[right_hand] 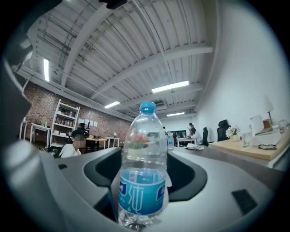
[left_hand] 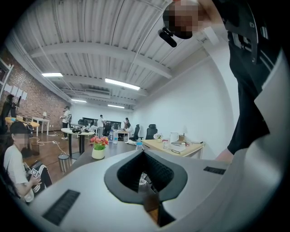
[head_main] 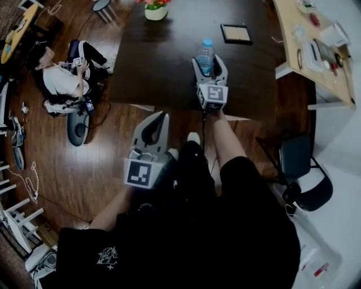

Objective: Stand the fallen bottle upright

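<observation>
– At the near edge of the dark table [head_main: 169,62], toward 12 o'clock in the head view, what is recorded for the water bottle [head_main: 205,56]?

– The bottle is found upright, blue cap uppermost, with its base on the tabletop. It is enclosed on both sides by the jaws of the right gripper [head_main: 210,60], which is held level.

– Is the bottle clamped?

– In the right gripper view the jaws are seen spread wide, and a thin dark gap is visible beside the bottle's label. No pad pressure is observed, so the gripper is recorded as standing apart around the bottle.

– How is the left gripper [head_main: 164,114] recorded?

– It is located at 7 o'clock from the right gripper, off the table and over the wooden floor [head_main: 113,147]. In the left gripper view its jaw tips are seen meeting, and nothing is held between them.

– What else is noted on the table?

– A flower pot [head_main: 156,11] is placed at 11 o'clock from the bottle, well apart. A flat framed panel [head_main: 236,34] is placed at 1 o'clock, near.
</observation>
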Motion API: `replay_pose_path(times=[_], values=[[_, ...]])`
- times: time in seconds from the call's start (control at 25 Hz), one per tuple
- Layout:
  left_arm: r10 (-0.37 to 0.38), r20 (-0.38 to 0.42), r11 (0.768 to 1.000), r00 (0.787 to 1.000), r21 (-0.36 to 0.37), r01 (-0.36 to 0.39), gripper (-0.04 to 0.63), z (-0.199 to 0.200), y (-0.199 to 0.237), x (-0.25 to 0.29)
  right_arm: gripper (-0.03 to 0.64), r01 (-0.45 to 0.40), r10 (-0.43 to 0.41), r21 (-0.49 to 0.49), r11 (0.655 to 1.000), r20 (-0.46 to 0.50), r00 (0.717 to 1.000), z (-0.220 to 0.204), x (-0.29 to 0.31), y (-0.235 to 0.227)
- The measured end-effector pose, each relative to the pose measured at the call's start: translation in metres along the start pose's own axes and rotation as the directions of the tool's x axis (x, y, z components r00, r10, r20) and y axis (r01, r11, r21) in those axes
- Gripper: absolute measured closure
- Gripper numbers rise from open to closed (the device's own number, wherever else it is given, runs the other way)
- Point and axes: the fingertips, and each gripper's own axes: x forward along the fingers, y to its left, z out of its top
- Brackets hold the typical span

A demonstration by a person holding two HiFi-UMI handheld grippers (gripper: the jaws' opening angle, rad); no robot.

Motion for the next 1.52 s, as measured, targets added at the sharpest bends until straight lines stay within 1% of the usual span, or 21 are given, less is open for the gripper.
replay_pose_path(times=[0.2, 0.24, 0.28, 0.48, 0.56, 0.64, 0.68, 0.76, 0.84, 0.88, 0.96, 1.0, 1.04, 1.08, 1.32, 1.52], values=[[-0.021, 0.001, 1.000, 1.000, 0.001, 0.021, 0.597, 0.005, -0.006, -0.007, 0.273, -0.012, 0.013, 0.025, 1.000, -0.037, 0.999, -0.004, -0.010, 0.005], [-0.024, 0.000, 1.000, 1.000, -0.001, 0.024, 0.597, 0.006, -0.006, -0.010, 0.254, -0.012, 0.013, 0.032, 0.999, -0.040, 0.999, -0.002, -0.012, 0.006], [-0.026, -0.001, 1.000, 1.000, -0.003, 0.026, 0.597, 0.007, -0.006, -0.013, 0.251, -0.009, 0.011, 0.035, 0.999, -0.044, 0.999, 0.000, -0.015, 0.005], [-0.035, 0.011, 0.999, 0.999, -0.019, 0.035, 0.597, 0.021, -0.002, -0.026, 0.245, -0.012, 0.012, 0.008, 1.000, -0.081, 0.997, 0.012, -0.034, 0.008], [-0.034, 0.035, 0.999, 0.999, -0.027, 0.035, 0.597, 0.029, 0.003, -0.031, 0.245, -0.008, 0.010, 0.019, 1.000, -0.081, 0.997, 0.027, -0.050, 0.013], [-0.021, 0.060, 0.999, 0.998, -0.045, 0.024, 0.597, 0.036, 0.011, -0.036, 0.254, 0.002, 0.002, 0.077, 0.997, -0.049, 0.999, 0.055, -0.078, 0.027], [-0.015, 0.075, 0.998, 0.997, -0.057, 0.020, 0.597, 0.040, 0.015, -0.037, 0.289, 0.011, -0.008, 0.112, 0.994, -0.033, 0.999, 0.071, -0.097, 0.034], [-0.014, 0.105, 0.997, 0.994, -0.080, 0.022, 0.597, 0.051, 0.017, -0.039, 0.328, 0.036, -0.035, 0.161, 0.986, -0.010, 0.999, 0.103, -0.137, 0.049], [-0.028, 0.126, 0.994, 0.992, -0.098, 0.041, 0.597, 0.057, 0.014, -0.042, 0.418, 0.058, -0.058, 0.176, 0.983, -0.004, 0.998, 0.128, -0.175, 0.064], [-0.039, 0.139, 0.993, 0.990, -0.103, 0.053, 0.597, 0.060, 0.011, -0.043, 0.447, 0.064, -0.064, 0.165, 0.984, -0.004, 0.998, 0.138, -0.190, 0.072], [-0.060, 0.158, 0.993, 0.986, -0.094, 0.076, 0.597, 0.064, 0.004, -0.045, 0.523, 0.079, -0.079, 0.110, 0.991, -0.009, 0.997, 0.154, -0.214, 0.084], [-0.072, 0.168, 0.993, 0.983, -0.082, 0.086, 0.597, 0.066, 0.000, -0.048, 0.580, 0.090, -0.089, 0.084, 0.992, -0.011, 0.996, 0.160, -0.224, 0.090], [-0.083, 0.179, 0.993, 0.980, -0.070, 0.097, 0.597, 0.068, -0.004, -0.051, 0.588, 0.101, -0.101, 0.062, 0.993, -0.012, 0.995, 0.166, -0.232, 0.095], [-0.095, 0.187, 0.992, 0.978, -0.061, 0.108, 0.597, 0.071, -0.009, -0.053, 0.614, 0.112, -0.112, 0.046, 0.993, -0.008, 0.994, 0.172, -0.239, 0.098], [-0.161, 0.173, 0.984, 0.972, -0.041, 0.171, 0.597, 0.070, -0.038, -0.066, 0.612, 0.138, -0.139, 0.026, 0.990, 0.031, 0.990, 0.199, -0.275, 0.107], [-0.148, 0.181, 0.986, 0.972, -0.044, 0.158, 0.597, 0.076, -0.060, -0.088, 0.607, 0.136, -0.137, 0.055, 0.989, 0.011, 0.991, 0.210, -0.326, 0.111]])
